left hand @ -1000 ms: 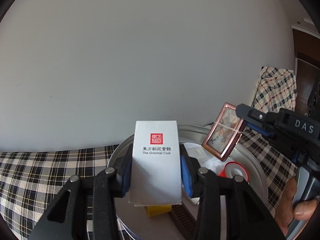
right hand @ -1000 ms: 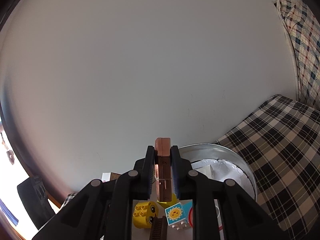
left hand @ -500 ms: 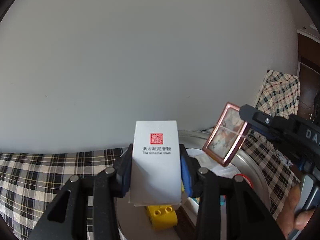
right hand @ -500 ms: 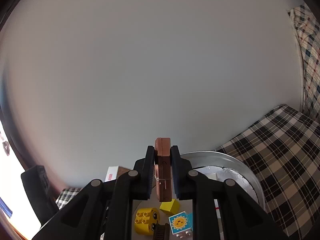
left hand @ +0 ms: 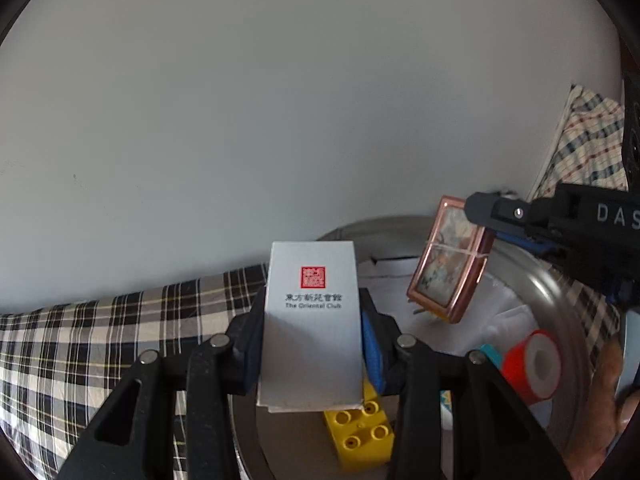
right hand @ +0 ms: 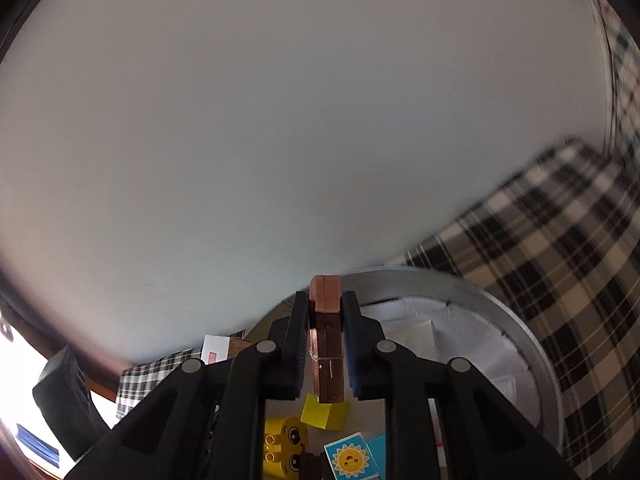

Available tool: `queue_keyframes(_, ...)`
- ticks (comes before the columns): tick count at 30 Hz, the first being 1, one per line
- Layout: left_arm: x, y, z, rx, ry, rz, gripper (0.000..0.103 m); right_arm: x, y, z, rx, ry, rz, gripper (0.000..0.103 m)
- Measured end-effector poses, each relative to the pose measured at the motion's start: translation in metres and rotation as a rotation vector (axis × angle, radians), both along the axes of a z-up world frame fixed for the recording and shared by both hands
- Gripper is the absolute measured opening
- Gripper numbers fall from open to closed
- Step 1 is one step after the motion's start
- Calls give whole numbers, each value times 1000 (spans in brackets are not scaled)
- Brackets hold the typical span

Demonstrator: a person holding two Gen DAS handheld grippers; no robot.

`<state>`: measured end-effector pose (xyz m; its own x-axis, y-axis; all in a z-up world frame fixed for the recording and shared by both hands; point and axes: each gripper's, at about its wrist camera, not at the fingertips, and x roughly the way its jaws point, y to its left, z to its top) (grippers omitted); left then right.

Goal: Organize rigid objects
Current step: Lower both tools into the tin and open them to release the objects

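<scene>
The left gripper is clamped on a white box held upright, long axis vertical, above the near-left part of the round metal tray. The right gripper pinches a copper-coloured case edge-on, hanging over the tray's middle. The tray lies below and ahead of both, so each likely goes down into it; the case looks the nearer.

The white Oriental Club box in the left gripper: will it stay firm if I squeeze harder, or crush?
The white box looks like thin card, likely light and possibly hollow, so it may dent. A loose flap shows at its bottom edge, suggesting soft walls. The left gripper holds it upright by its flat sides, so slipping seems unlikely.
</scene>
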<state>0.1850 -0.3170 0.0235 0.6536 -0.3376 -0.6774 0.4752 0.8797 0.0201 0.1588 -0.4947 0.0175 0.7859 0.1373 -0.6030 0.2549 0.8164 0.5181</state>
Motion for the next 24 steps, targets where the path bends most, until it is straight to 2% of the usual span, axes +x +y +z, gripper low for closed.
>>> queue_keyframes(4, 4, -6, -6, 57, 31, 16, 40, 10, -1, -16, -8, 71, -4, 18)
queue_keyframes(7, 10, -12, -11, 102, 81, 6, 41, 16, -6, -29, 76, 95, 11, 20)
queue_keyframes(8, 11, -15, -11, 113, 91, -3, 48, 16, -8, -31, 85, 95, 0, 20)
queue_keyframes(9, 11, -16, -11, 125, 93, -6, 66, 15, -10, -32, 90, 99, -19, 25)
queue_keyframes(10, 9, -19, -10, 129, 95, -16, 73, 14, -12, -33, 94, 104, -33, 43)
queue_keyframes(11, 5, -23, -9, 130, 93, -41, 85, 13, -14, -33, 102, 101, -35, 55)
queue_keyframes(12, 5, -24, -9, 137, 87, -49, 94, 10, -16, -31, 119, 84, -43, 72)
queue_keyframes(13, 1, -27, -8, 151, 70, -51, 99, 3, -18, -27, 140, 43, -64, 79)
queue_keyframes(14, -2, -28, -6, 172, 34, -28, 103, -3, -19, -23, 151, 10, -78, 80)
queue_keyframes(16, -10, -24, 0, 145, -27, 11, 103, -13, -20, -14, 154, -32, -104, 81)
queue_keyframes(19, -15, -17, 2, 93, -20, 7, 103, -29, -27, -3, 151, -72, -152, 82)
queue_keyframes(24, -24, -5, 8, 25, -45, 26, 103, -44, -24, 2, 109, -76, -179, 82)
